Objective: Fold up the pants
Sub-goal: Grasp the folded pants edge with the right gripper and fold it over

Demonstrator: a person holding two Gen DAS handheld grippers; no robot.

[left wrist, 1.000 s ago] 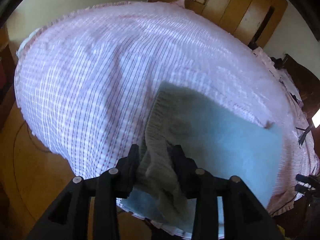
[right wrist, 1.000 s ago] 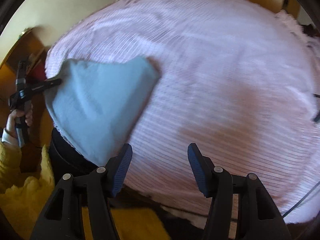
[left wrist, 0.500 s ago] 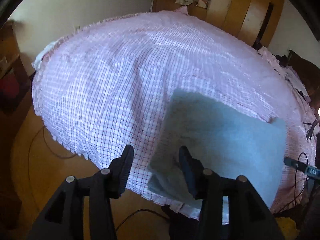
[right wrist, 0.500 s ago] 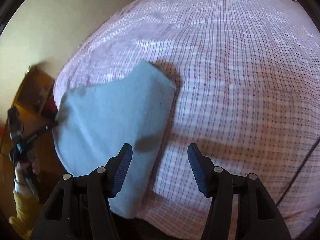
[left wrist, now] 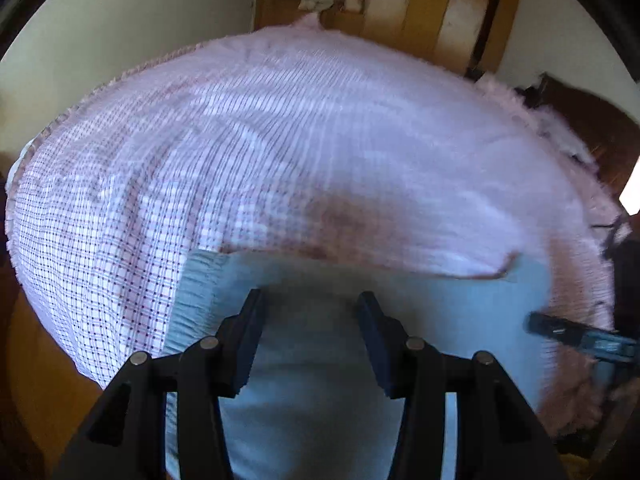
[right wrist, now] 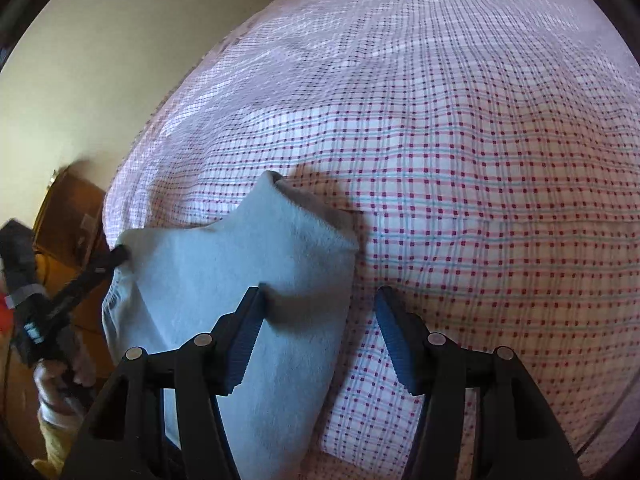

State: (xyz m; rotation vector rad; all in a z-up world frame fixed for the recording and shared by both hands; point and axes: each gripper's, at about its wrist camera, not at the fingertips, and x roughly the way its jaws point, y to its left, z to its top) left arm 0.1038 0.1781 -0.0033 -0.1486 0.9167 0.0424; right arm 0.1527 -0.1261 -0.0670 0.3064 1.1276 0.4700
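Light blue pants [left wrist: 460, 312] lie folded at the near edge of the bed, the ribbed waistband [left wrist: 196, 296] on their left side. My left gripper [left wrist: 310, 332] hovers open over them, with only flat cloth below the gap. In the right wrist view the pants [right wrist: 224, 264] are at lower left. My right gripper [right wrist: 320, 332] is open astride their right edge, one finger over the cloth and the other over the sheet. The left gripper [right wrist: 114, 260] shows there at the pants' far left corner. The right gripper [left wrist: 580, 336] is blurred at the pants' right side.
The pink checked bedsheet [right wrist: 480, 160] covers the whole bed [left wrist: 280, 140]. A wooden wardrobe [left wrist: 440, 8] stands behind it. Wooden floor [left wrist: 40, 360] lies off the left edge. A brown cabinet [right wrist: 68, 208] and a person's hand [right wrist: 60, 380] are at left.
My left gripper let go of the waistband it pinched, drew back, then swung over the flat pants. My right gripper sank toward the pants' right edge and rolled.
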